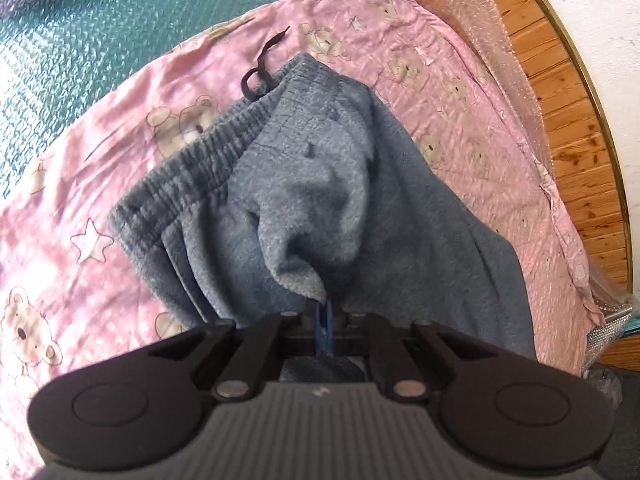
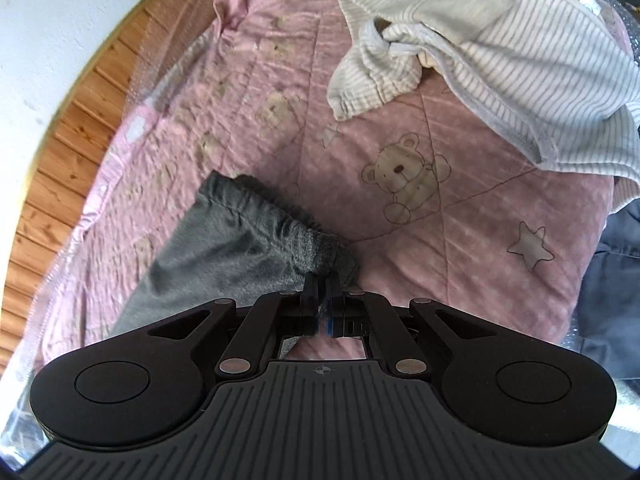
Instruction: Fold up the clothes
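Note:
Blue-grey fleece trousers (image 1: 320, 184) lie on a pink bear-print quilt (image 1: 120, 152), their elastic waistband (image 1: 188, 160) and dark drawstring (image 1: 260, 72) toward the upper left. My left gripper (image 1: 323, 312) is shut on a fold of the fleece, which hangs bunched from its closed jaws. In the right wrist view the same trousers (image 2: 224, 240) show a gathered hem edge, and my right gripper (image 2: 322, 286) is shut on that edge just above the quilt (image 2: 440, 240).
A striped cream garment (image 2: 500, 60) lies crumpled at the quilt's far right, with dark blue clothing (image 2: 612, 272) beside it. Bubble wrap (image 1: 480, 20), a wooden floor (image 1: 568, 128) and a white wall (image 2: 48, 20) border the quilt. A teal mat (image 1: 100, 32) lies beyond it.

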The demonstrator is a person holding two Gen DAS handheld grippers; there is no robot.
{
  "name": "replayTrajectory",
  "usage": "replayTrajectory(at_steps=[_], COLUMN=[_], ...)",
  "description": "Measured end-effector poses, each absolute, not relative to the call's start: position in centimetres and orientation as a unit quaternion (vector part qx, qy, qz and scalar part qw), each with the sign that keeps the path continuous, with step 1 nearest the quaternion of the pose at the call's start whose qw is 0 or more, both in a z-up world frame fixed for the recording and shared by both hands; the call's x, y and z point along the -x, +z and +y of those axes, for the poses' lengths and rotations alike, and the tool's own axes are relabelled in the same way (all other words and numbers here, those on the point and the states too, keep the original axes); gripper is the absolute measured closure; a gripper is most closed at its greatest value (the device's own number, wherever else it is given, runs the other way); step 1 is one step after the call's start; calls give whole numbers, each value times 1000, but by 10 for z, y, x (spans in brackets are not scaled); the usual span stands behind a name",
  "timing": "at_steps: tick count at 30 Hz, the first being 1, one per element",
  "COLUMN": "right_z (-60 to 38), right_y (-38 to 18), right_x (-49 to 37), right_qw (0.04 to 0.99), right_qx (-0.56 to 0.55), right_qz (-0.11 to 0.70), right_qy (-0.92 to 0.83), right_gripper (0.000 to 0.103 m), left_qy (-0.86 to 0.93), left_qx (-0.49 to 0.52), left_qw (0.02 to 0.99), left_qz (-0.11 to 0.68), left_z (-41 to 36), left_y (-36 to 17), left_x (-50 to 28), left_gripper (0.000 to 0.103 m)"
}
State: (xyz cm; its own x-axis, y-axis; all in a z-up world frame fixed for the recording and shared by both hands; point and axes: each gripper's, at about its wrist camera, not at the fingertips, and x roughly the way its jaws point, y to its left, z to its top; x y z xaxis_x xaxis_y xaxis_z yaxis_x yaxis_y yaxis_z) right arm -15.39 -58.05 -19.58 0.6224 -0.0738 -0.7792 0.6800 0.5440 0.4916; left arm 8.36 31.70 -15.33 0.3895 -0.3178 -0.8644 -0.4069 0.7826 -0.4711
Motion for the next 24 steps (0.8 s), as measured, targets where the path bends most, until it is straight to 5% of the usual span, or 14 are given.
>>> replayTrajectory(at_steps=[2,3,7,9,15,20,22,24], right_z=[-580,-580,-582,-583,-578,-553,-534,-504], right_y=[-203,-203,-192,-178,-142,-130,-129,-127], right_x=[151,150,154,158,147,101,81,58], right_qw=[798,799,804,812,831,850,856,862], right_qx=[-400,-391,-368,-349,-287,-257,-246,-233], right_qz=[384,392,403,400,391,398,403,412], right_qy=[-235,-236,-234,-245,-272,-228,-209,-181], right_gripper=[101,96,65,55,53,51,51,51], left_qy=[40,46,46,46,67,85,80,52], left_qx=[318,317,354,375,393,422,403,352], left_qw=[767,768,780,785,810,775,788,827], left_qz=[556,554,515,491,431,464,458,435], left_z=[317,317,324,329,350,355,344,320], left_y=[-157,-160,-158,-154,-143,-180,-174,-148], left_x=[-78,-76,-51,-40,-51,-89,-94,-93], left_gripper=[95,85,60,56,40,49,76,67])
